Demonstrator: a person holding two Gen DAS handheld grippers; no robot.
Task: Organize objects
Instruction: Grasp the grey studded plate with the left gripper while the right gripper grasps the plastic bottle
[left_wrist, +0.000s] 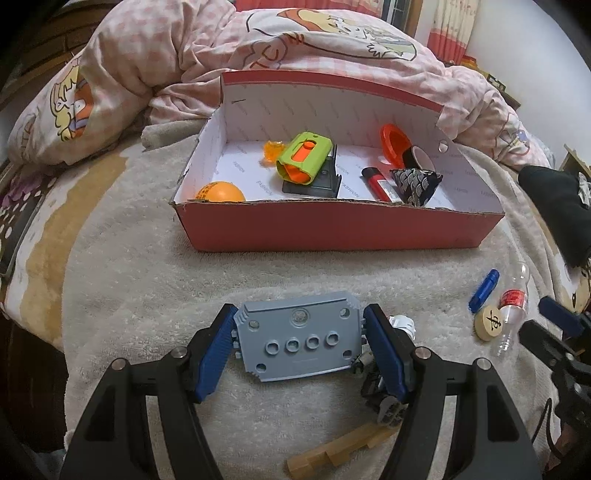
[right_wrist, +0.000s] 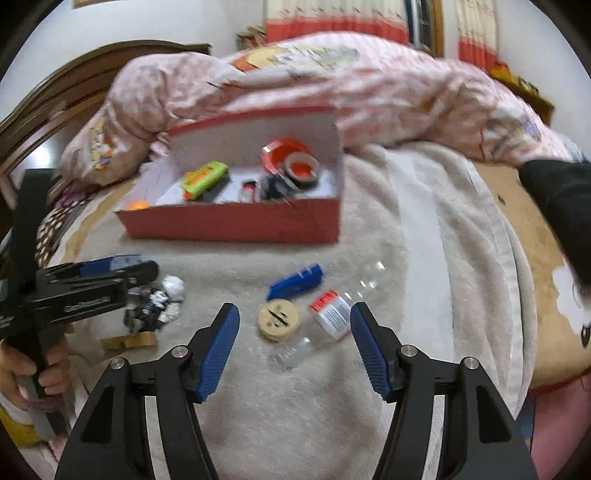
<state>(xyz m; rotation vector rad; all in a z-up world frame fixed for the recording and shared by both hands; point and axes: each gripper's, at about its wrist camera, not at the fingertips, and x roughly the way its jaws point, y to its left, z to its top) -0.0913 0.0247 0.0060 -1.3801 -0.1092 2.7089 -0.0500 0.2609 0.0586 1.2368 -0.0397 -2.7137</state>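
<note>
Box (left_wrist: 332, 229) at twelve o'clock already holds the ball (left_wrist: 220, 192), green toy (left_wrist: 303, 157) and lighter (left_wrist: 376, 182). Left claw (left_wrist: 301, 341) clamps a grey plate (left_wrist: 299, 338), not boxed yet. Right claw (right_wrist: 295, 347) hangs wide, empty, above the wooden disc (right_wrist: 277, 319) and bottle (right_wrist: 325, 317); blue piece (right_wrist: 295, 280) at one o'clock also waits on the bed.

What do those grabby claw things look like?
Each one is a black frame with triangle cut-outs and small silver bolts. The left gripper and right gripper both end in two long fingers faced with ribbed blue pads.
</note>
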